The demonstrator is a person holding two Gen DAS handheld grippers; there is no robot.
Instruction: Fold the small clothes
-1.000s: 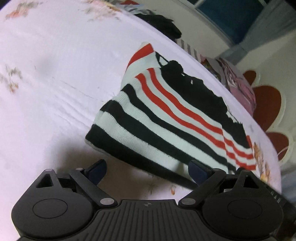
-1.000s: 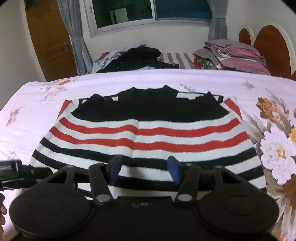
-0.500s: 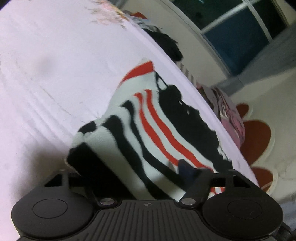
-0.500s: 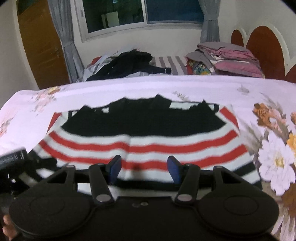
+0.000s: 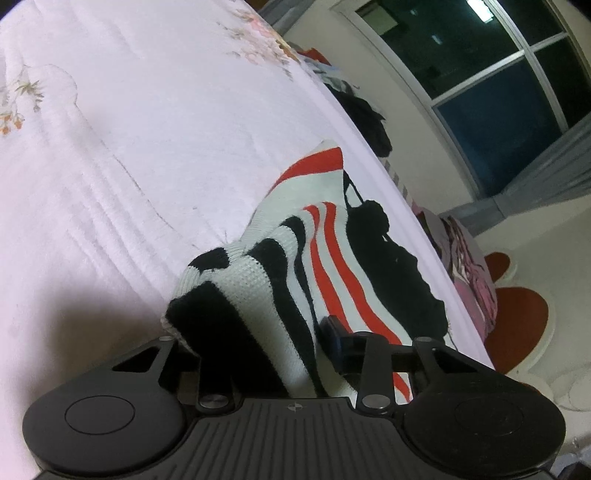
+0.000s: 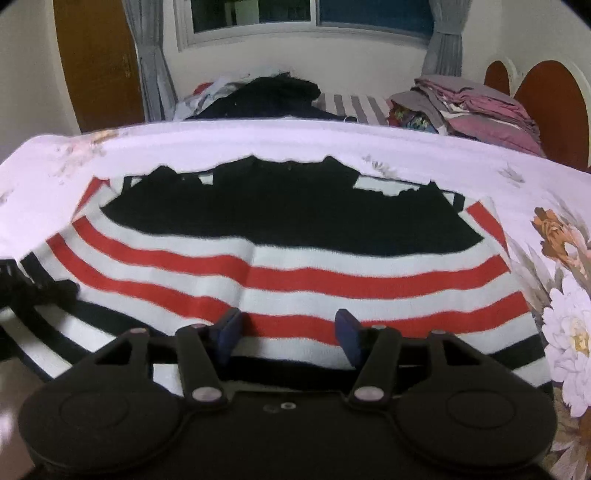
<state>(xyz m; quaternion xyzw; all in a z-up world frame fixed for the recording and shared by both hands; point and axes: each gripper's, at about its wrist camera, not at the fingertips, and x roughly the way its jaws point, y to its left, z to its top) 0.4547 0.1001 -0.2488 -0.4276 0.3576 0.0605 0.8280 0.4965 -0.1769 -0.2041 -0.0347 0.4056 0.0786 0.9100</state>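
Folding has barely begun: the striped sweater [image 6: 295, 266] lies flat on the bed [image 5: 129, 147], its hem corner bunched in the just-closing left gripper [image 5: 258, 343], while the right gripper [image 6: 288, 332] hovers half-open, empty.

A pale floral bedspread [image 6: 332, 140] covers the bed. Beyond its far edge, at twelve o'clock, lies a dark clothes heap [image 6: 266, 96]; at two o'clock sits a folded pile [image 6: 476, 107]. Behind stand a curtained window [image 6: 310, 14], a wooden door [image 6: 99, 66] at ten and a red headboard [image 6: 550, 110].
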